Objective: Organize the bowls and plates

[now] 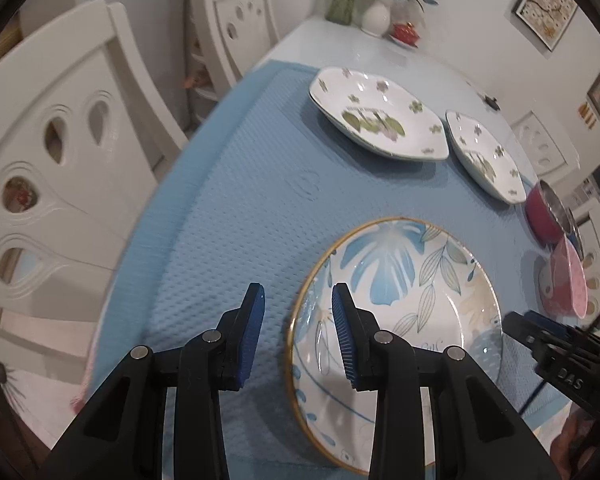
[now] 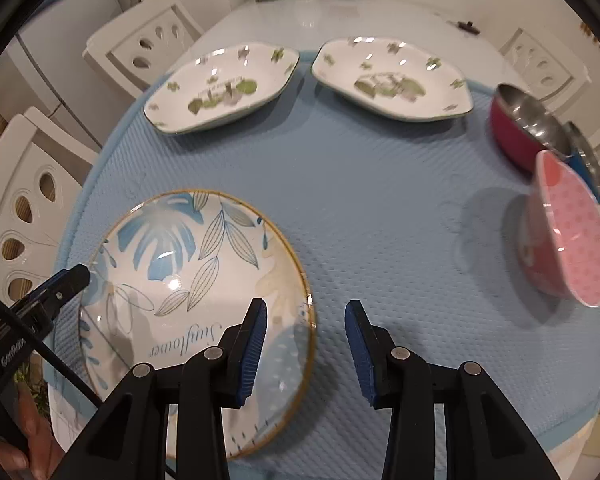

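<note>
Both grippers hang part-open and empty, left gripper (image 1: 298, 312) and right gripper (image 2: 306, 328) straddling opposite rims of the round plate (image 2: 188, 280). An uneven pinch could probably tip it.

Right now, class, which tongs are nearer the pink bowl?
Right. The right tongs sit by the round plate's near edge; the left tongs are beyond it, farther from the pink bowl.

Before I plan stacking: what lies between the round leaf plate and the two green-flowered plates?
Only bare blue mat separates the leaf plate from both flowered plates, clearest in the right wrist view.
</note>
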`<state>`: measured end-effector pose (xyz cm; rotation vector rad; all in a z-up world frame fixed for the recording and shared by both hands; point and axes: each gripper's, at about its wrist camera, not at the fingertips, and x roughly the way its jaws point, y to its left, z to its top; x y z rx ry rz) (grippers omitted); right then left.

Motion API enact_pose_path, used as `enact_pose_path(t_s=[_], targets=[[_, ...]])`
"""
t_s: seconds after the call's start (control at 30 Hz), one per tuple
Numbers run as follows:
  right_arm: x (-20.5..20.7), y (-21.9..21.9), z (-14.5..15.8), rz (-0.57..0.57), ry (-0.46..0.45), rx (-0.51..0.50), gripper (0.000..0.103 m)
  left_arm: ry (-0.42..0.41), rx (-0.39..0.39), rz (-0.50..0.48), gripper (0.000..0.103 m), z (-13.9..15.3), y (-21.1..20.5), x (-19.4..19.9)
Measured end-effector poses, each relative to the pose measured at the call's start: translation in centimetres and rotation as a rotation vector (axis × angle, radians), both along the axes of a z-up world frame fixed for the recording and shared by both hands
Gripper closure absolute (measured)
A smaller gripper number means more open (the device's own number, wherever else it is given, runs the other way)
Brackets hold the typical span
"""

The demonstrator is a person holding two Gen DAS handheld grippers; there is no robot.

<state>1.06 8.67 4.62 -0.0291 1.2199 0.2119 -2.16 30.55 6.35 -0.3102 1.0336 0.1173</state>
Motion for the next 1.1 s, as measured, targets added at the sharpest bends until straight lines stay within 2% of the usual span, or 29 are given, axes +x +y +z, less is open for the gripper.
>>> enact_pose_path(t_s=[0.23, 0.47, 0.6, 0.87, 1.1], targets=[[-2.9, -2.5, 2.3, 0.018, -0.034, 0.012, 0.064, -0.043, 0.003, 0.042, 0.07, 2.9, -2.2, -2.6], [-5.2, -5.1, 2.6, 0.024, -0.017, 0.05, 0.063, -0.051, 0.064, -0.027, 0.07, 4.0, -7.5, -4.4], [-5.9, -6.5, 2.2, 0.009, 0.009, 0.08, 0.062, -0.027, 0.066, -0.037, 0.07, 3.9, -9.0, -5.7], [-5.7, -8.0, 1.7, -0.013, 0.03, 0.094, 0.062, -0.044, 0.068, -0.008, 0.07, 4.5, -8.9, -6.8], [-5.4, -8.5, 1.7, 0.002, 0.032, 0.094, 0.062, -0.04, 0.019, 0.089, 0.07, 4.2, -7.2, -7.4]])
